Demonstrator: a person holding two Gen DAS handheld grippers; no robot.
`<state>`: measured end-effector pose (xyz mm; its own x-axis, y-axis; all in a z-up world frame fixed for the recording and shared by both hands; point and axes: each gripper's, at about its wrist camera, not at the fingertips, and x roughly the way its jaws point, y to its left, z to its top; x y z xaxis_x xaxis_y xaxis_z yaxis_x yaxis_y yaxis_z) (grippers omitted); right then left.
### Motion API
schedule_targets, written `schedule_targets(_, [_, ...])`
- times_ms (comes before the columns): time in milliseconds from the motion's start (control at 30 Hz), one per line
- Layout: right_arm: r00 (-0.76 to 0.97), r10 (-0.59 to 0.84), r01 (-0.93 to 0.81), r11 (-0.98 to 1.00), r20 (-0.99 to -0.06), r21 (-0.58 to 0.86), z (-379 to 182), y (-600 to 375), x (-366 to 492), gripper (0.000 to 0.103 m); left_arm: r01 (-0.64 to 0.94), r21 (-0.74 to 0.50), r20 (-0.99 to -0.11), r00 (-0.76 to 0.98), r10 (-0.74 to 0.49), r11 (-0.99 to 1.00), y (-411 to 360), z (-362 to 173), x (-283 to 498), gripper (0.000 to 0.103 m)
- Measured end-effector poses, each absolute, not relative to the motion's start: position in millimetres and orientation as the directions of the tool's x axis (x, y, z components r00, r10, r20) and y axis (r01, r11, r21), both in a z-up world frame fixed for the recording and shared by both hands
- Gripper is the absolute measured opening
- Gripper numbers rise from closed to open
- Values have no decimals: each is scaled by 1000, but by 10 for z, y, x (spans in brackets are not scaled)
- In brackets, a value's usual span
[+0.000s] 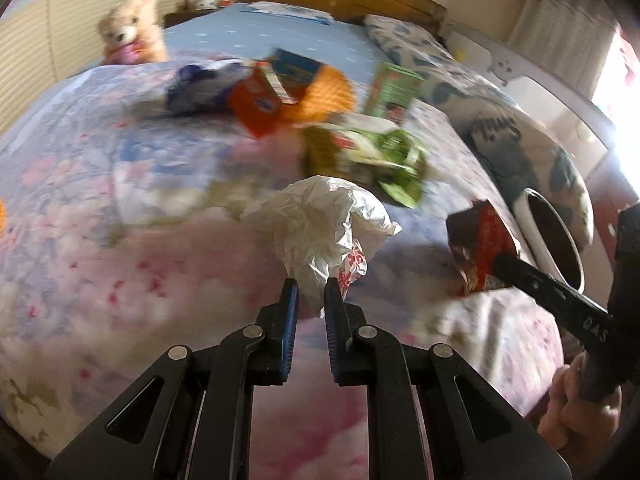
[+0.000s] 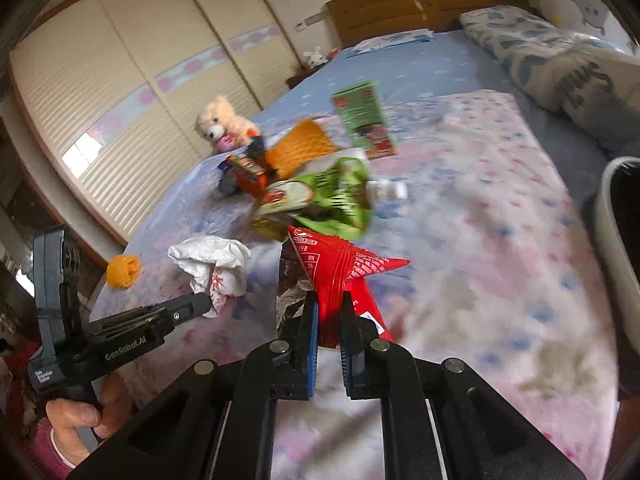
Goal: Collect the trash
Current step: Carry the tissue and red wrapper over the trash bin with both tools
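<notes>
My left gripper (image 1: 311, 291) is shut on a crumpled white plastic bag (image 1: 320, 220) and holds it above the floral quilt (image 1: 120, 260). The bag also shows in the right wrist view (image 2: 212, 260), with the left gripper (image 2: 206, 304) on it. My right gripper (image 2: 329, 300) is shut on a red snack wrapper (image 2: 340, 268), held above the quilt; the wrapper shows in the left wrist view (image 1: 480, 248) too. A white bin with a dark inside (image 1: 554, 236) stands at the bed's right edge, close to the wrapper.
More trash lies further up the bed: a green wrapper (image 1: 372, 160), a green box (image 1: 394, 92), a red-orange box (image 1: 256, 104), an orange mesh piece (image 1: 328, 92) and a blue-white bag (image 1: 200, 84). A teddy bear (image 1: 132, 30) sits far left. Pillows (image 1: 520, 136) line the right.
</notes>
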<state>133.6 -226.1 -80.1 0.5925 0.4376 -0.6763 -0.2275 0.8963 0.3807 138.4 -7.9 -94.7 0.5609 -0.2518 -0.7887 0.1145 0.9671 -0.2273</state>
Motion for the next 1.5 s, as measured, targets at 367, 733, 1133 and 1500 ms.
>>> schedule_targets(367, [665, 346, -106, 921, -661, 375, -699, -2867, 1145, 9, 249, -223, -779, 535, -326, 942, -734, -835, 1395, 12])
schedule_targets(733, [716, 270, -14, 927, -644, 374, -624, -3370, 963, 9, 375, -198, -773, 508, -380, 906, -1379, -726, 1391, 12])
schedule_targets(1133, [758, 181, 85, 925, -626, 370, -526, -3937, 796, 9, 486, -166, -770, 480, -421, 858, -2017, -618, 1396, 12])
schedule_targets(1500, [773, 112, 169, 912, -625, 373, -498, -4375, 705, 9, 553, -137, -769, 464, -440, 822, -2509, -541, 1452, 12])
